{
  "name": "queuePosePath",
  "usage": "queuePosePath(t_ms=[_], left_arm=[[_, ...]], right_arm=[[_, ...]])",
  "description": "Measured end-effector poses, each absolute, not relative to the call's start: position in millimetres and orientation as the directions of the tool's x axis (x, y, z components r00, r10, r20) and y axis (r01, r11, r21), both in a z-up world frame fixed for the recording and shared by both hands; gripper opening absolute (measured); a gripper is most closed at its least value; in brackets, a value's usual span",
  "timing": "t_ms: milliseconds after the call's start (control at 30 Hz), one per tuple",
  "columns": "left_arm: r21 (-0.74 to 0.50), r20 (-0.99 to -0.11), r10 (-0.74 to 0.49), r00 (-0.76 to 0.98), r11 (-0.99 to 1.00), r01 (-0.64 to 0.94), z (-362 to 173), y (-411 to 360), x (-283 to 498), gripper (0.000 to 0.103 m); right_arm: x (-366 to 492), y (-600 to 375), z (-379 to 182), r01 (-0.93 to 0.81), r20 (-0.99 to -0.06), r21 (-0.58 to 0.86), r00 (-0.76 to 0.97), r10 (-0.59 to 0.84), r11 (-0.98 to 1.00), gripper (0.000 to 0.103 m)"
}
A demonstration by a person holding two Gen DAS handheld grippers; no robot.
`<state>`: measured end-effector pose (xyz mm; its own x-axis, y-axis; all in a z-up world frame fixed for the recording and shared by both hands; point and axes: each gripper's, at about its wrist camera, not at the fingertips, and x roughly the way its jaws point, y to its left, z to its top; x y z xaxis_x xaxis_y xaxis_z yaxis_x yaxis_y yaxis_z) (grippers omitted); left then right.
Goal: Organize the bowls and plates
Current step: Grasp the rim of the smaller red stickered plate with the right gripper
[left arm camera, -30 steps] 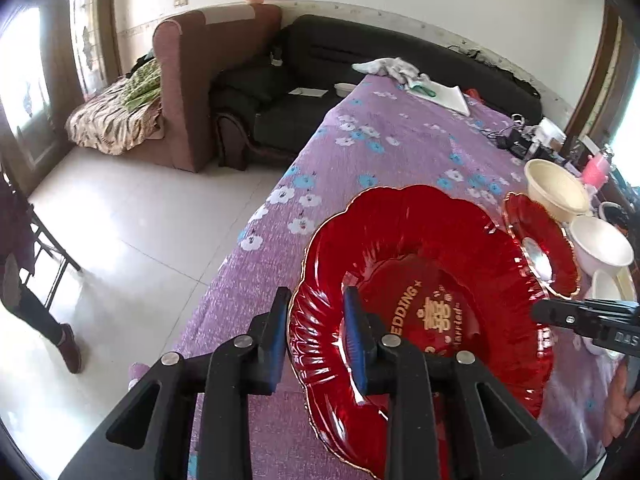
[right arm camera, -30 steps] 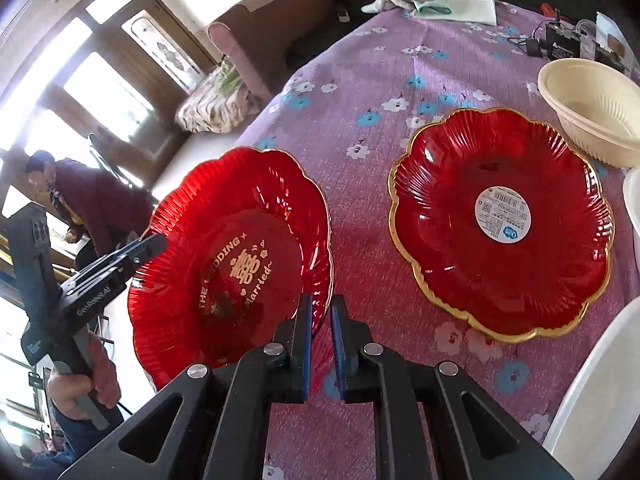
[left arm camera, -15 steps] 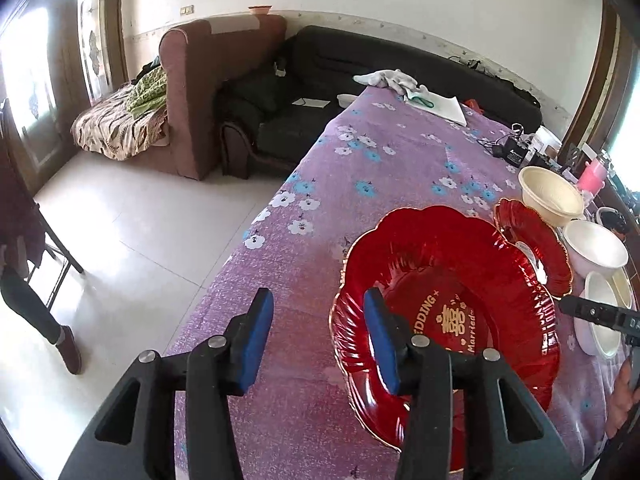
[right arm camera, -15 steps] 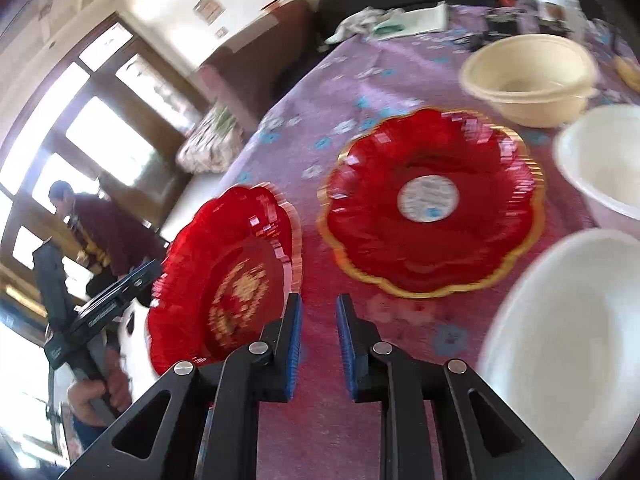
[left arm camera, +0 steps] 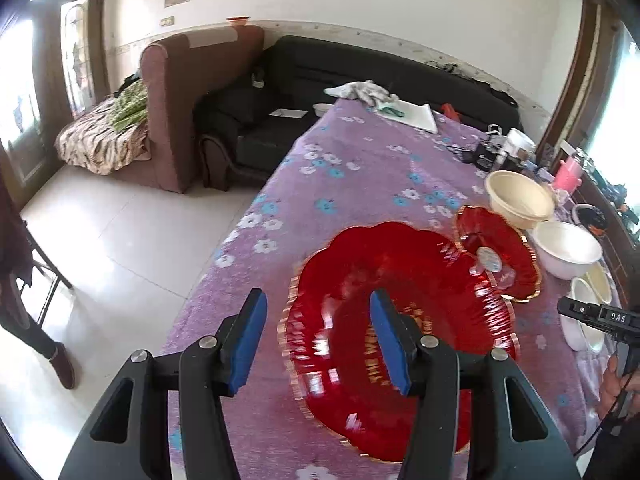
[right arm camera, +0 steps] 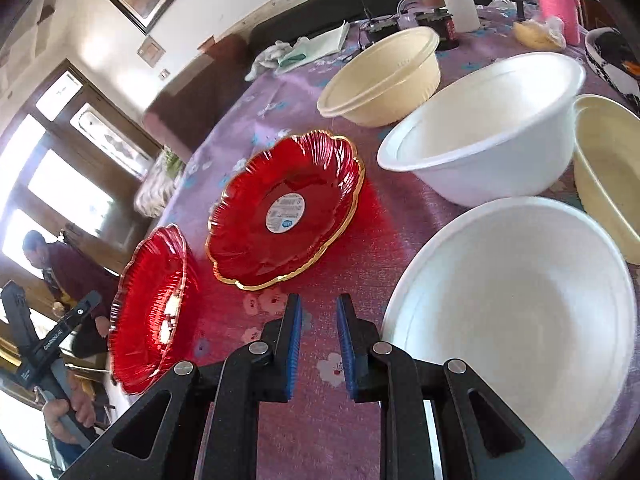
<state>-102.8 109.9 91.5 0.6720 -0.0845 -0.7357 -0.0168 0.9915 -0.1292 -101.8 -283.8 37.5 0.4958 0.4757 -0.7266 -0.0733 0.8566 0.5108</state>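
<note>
A purple flowered tablecloth is seen spread under both sets of fingers. The largest vessel, a white bowl, is found just to the right of the right gripper, close beside its right finger. Past that bowl a second white bowl is set, with a cream bowl beyond it and another cream bowl at the far right edge.

In the left wrist view, a lettered red plate is shown blurred, directly ahead of the left gripper; its near rim is seen between the two fingers and its middle is partly hidden behind the right finger. Whether it lies flat on the cloth cannot be told. In the right wrist view the same plate is seen to the left of the fingers.

A smaller red plate with a gold rim and a round sticker is seen straight ahead of the right gripper's fingers, lying on the cloth, clear of them and just beside the lettered plate.

The left gripper's fingers are spread wide and nothing is held between them. The right gripper's fingers are parted narrowly, nothing being gripped, with bare cloth shown in the gap.
</note>
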Motion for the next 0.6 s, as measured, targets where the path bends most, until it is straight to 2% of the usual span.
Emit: queuePosePath(t_ms=[100,167,300,600], left_arm=[[-0.161,-0.736,-0.142,0.662,0.986,0.033,102,93,-95,0.053],[-0.175,-0.741,-0.183,0.646,0.982,0.077,108,75,-86,0.056],[-0.160,-0.756,-0.212,0.619,0.977,0.138,116,33,-62,0.068],[-0.116,-0.861,-0.173,0.478,0.983,0.145,82,-31,32,0.070]], right_arm=[[-102,-291,51,-0.099,-0.668,0.580,0.509,0.542,0.809,0.020],[-98,-290,70,-0.130,-0.645,0.564,0.547,0.533,0.816,0.020],[-73,-286,88,-0.105,-0.630,0.562,0.589,0.507,0.821,0.020],[-67,-276,52,0.002,-0.700,0.520,0.574,0.425,0.854,0.025]])
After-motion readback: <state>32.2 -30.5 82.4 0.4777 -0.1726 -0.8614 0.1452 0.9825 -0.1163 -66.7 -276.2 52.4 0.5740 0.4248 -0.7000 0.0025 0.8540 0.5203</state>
